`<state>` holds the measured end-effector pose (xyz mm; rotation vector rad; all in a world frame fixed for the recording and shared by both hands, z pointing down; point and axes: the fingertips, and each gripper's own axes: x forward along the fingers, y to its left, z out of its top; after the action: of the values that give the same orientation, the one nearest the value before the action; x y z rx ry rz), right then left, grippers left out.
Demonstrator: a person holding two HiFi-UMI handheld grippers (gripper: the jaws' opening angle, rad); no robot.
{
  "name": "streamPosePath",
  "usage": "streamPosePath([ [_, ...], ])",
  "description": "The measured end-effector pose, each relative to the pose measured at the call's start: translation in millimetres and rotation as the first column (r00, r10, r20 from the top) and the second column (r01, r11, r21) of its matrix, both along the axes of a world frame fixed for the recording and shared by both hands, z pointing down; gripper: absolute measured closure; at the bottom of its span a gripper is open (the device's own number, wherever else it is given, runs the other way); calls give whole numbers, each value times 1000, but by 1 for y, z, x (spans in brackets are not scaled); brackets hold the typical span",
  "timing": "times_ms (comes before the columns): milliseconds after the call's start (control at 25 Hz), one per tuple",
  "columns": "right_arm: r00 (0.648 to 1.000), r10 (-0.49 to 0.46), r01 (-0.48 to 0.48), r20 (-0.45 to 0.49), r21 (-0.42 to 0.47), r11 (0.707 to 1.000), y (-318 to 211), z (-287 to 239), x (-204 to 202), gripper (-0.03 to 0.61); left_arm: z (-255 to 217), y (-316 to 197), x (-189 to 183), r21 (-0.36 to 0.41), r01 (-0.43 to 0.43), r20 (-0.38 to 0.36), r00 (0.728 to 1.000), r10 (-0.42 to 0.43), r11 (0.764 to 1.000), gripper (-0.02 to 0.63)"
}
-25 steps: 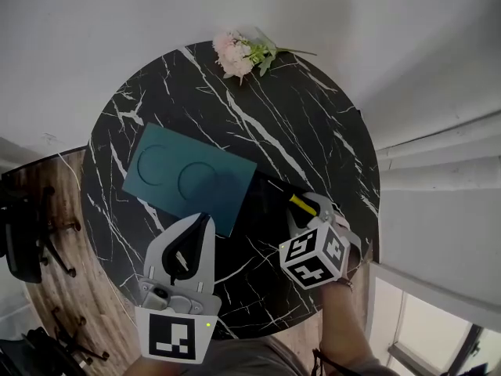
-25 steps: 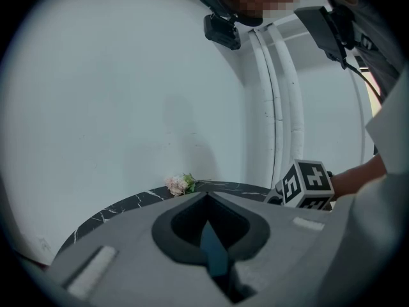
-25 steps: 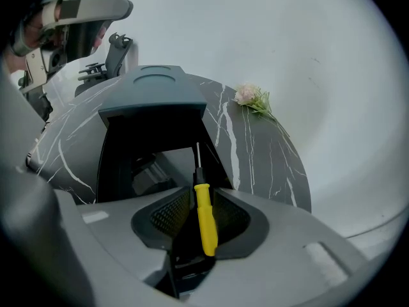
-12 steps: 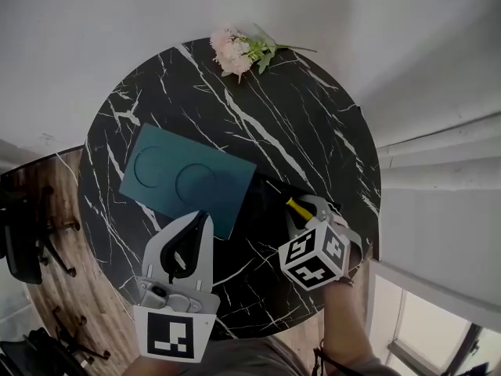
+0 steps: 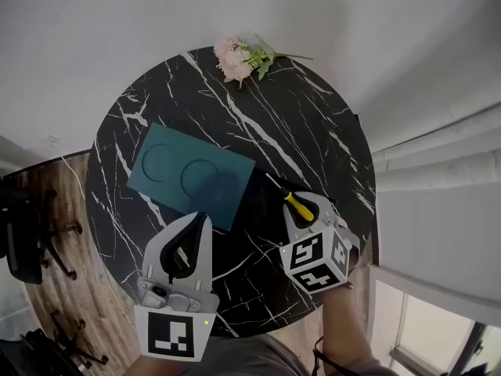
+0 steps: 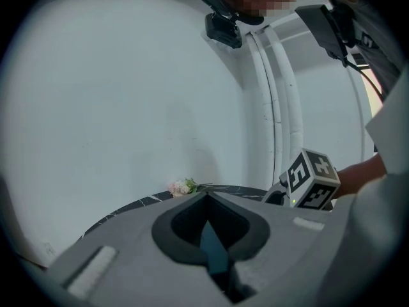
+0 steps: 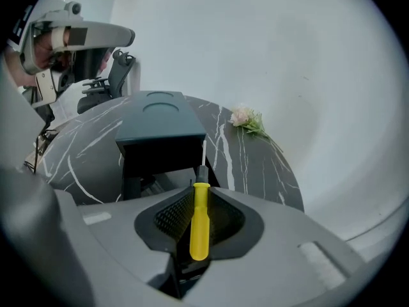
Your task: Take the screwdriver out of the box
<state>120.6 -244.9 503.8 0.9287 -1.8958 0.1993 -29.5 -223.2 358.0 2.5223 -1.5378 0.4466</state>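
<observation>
The teal box (image 5: 192, 178) lies flat on the left half of the round black marble table (image 5: 313, 124). In the right gripper view the box (image 7: 163, 126) has its dark open end facing me. My right gripper (image 5: 301, 210) is shut on the yellow handle of the screwdriver (image 5: 297, 206), just right of the box. The handle (image 7: 199, 219) is clamped between the jaws and the thin shaft points at the box. My left gripper (image 5: 203, 219) hovers at the box's near edge, shut with nothing in it. Through its jaws (image 6: 206, 200) only a teal sliver shows.
A pink flower sprig (image 5: 244, 53) lies at the table's far edge, also seen as the sprig (image 7: 248, 118) in the right gripper view. A white wall (image 5: 391, 45) stands behind the table. Wooden floor and a black chair base (image 5: 31, 233) are at the left.
My right gripper has drawn the screwdriver back from the box, so its metal shaft now shows over the table. The left gripper has stayed in place.
</observation>
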Motion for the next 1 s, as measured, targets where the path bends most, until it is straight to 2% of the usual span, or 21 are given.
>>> streamPosePath([
  [240,991,27,-41,130,112,993,12,-62,-4,488,-34,25,7,83,1,-11,1000,0,997,612],
  [480,960,13,-87,280,251,964,44,-150,-6,486,-79,66,16,186,-4,-4,1000,5,982,612],
  [680,916,-55,-105,397,369,924,87,-231,-12,486,-119,106,23,277,-6,-12,1000,10,961,613],
  [800,887,-102,-121,450,441,889,118,-277,-15,486,-140,132,27,332,-7,-12,1000,12,943,612],
  [1000,830,-205,-126,518,533,836,170,-336,-20,486,-159,174,26,381,6,2,1000,-7,925,612],
])
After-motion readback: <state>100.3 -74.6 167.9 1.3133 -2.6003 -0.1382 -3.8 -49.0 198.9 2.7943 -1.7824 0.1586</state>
